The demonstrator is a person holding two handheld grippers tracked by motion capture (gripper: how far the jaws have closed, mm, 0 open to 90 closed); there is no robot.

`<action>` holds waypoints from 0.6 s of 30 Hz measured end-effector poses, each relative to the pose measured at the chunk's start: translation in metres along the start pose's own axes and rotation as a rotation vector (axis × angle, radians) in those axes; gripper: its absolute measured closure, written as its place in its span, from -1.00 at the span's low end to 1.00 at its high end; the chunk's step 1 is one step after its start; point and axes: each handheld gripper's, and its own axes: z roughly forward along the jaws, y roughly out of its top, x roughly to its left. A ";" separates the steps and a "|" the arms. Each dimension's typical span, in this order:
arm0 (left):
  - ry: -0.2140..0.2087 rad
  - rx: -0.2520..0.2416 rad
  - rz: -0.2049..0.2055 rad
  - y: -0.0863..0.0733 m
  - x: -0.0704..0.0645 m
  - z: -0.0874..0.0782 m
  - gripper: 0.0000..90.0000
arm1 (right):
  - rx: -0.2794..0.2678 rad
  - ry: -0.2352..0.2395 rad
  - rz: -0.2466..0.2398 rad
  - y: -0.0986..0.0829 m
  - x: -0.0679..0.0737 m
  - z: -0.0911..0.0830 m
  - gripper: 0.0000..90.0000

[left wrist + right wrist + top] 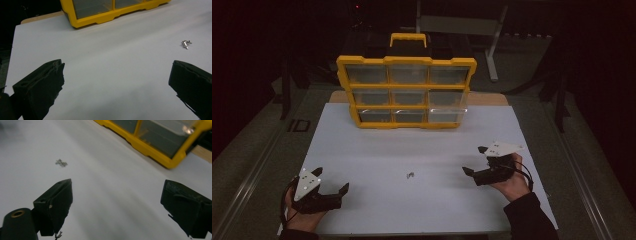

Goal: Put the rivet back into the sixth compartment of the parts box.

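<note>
A yellow organizer case (406, 92) with clear compartment lids stands upright at the back of the white table (362, 150); its lower edge shows in the left gripper view (100, 17) and in the right gripper view (150, 147). A few small metal screws (410, 175) lie together mid-table, seen also as screws (185, 44) and screws (61, 163). My left gripper (332, 181) rests open at the front left with nothing between its jaws; its midpoint (117, 75) lies over bare table. My right gripper (475, 160) is open at the right, likewise with nothing held (117, 195).
Wooden board edge (484, 98) pokes out behind the white sheet. A metal frame leg (494, 45) stands beyond the table in a dark room. Bare white surface lies between the grippers and the case.
</note>
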 end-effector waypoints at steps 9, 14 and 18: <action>0.000 -0.002 -0.001 0.000 0.000 0.000 -0.99 | 0.009 0.055 -0.088 0.043 0.012 0.023 -0.74; 0.001 -0.001 -0.001 0.000 0.000 0.000 -0.99 | 0.031 0.089 -0.134 0.065 0.019 0.040 -0.73; -0.001 -0.001 0.003 0.000 -0.001 0.000 -0.99 | 0.050 0.110 -0.167 0.079 0.024 0.053 -0.73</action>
